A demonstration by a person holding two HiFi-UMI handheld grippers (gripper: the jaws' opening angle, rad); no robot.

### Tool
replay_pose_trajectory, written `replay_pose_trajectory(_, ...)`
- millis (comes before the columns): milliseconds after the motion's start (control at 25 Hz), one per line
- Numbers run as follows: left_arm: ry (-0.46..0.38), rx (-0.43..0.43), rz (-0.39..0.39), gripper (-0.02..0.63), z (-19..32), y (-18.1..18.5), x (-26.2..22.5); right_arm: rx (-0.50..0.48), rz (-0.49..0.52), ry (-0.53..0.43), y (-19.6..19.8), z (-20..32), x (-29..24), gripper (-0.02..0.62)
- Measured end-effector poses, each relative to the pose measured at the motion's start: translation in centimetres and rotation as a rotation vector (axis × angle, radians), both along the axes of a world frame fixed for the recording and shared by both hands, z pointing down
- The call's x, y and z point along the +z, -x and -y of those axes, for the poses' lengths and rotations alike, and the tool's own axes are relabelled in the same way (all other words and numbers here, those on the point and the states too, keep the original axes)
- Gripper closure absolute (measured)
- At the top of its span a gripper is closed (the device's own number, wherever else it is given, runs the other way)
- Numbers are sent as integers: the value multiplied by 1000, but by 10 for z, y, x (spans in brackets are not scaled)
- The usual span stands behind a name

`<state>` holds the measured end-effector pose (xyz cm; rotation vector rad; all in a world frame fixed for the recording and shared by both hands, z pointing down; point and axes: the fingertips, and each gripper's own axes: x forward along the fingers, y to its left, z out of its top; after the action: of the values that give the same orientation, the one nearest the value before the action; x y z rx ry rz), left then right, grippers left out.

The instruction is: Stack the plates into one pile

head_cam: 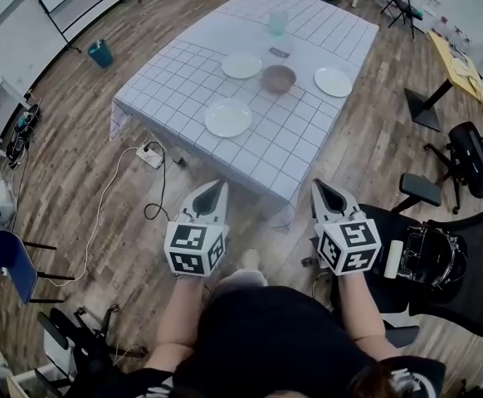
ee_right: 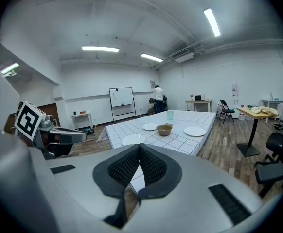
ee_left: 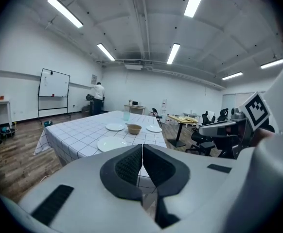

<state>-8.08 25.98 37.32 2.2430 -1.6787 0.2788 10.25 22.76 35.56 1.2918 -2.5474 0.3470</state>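
Left tongs: Your left gripper (head_cam: 217, 187) is clenched, its black ribbed pads pressed together on nothing. It hangs over the wooden plank floor (head_cam: 84, 164), short of the table's near corner.
Right tongs: Your right gripper (head_cam: 320, 186) is clenched on nothing too. It is level with the left one and also clear of the table.
Table: The long table under a white grid-checked cloth (head_cam: 308, 139) stands ahead of you and runs away from you.
Plates: You have three separate plates on the cloth, none stacked.
Nearest: The near round white plate (head_cam: 227, 118) lies closest to your grippers, well apart from both.
Beyond: The far round white plate (head_cam: 241, 65) lies past it. The right-hand round white plate (head_cam: 334, 81) sits toward the table's right edge.
Bowl: A small brown round bowl (head_cam: 279, 78) stands between the far plate and the right-hand plate, near both.
Cup: A translucent pale green cup (head_cam: 277, 23) stands upright further along the cloth.
Floor: A white power strip (head_cam: 150, 154) with its cable lies by the table's left edge. A black office chair (head_cam: 465, 264) is just beside your right gripper.
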Motion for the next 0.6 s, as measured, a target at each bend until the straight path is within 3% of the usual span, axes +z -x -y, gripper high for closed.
replay_pose_trajectory(320,-8,26,49,577,52,29,6,8,-14,11,35,52,8,578)
replay_pose_trajectory(600,-12,22,42,575,90,56,11,-19,-34,26,64,86,11,535)
